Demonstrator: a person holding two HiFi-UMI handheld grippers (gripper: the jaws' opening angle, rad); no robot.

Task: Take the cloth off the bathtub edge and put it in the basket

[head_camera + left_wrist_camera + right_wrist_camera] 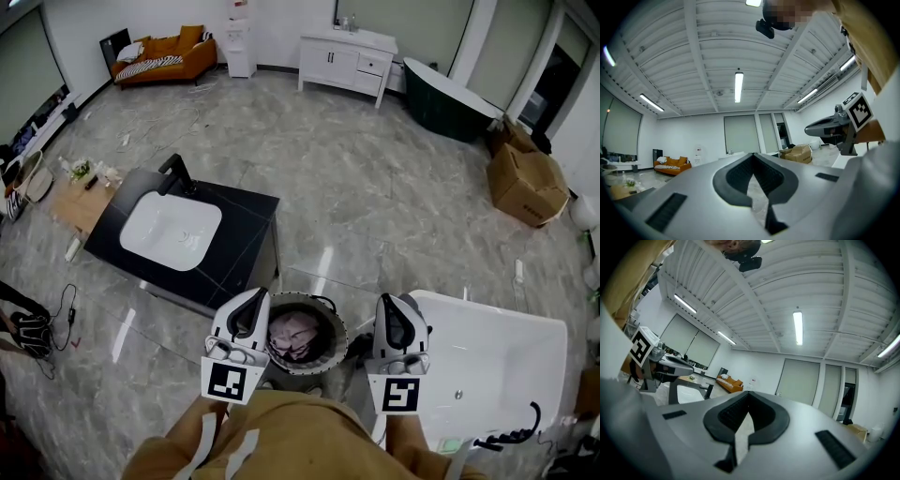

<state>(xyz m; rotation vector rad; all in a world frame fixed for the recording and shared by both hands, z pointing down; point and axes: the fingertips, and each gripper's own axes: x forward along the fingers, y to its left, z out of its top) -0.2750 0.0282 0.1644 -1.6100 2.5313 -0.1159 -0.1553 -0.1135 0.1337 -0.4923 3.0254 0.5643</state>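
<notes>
Cloth point(292, 336), pinkish and bunched, lies inside the round basket point(337, 349) on the grey floor, just beside the near corner of the white bathtub point(487, 305). The tub's visible edge is bare. The left gripper point(254, 296) hangs at the basket's left rim and the right gripper point(390, 301) between basket and tub, both held close to the person's body and pointing away from it. Each gripper's own view shows its jaws closed together at the tips with nothing between them, aimed out across the room. Beyond the basket stands a black counter point(239, 230) with a white sink, and an orange sofa point(164, 58) sits at the far wall.
</notes>
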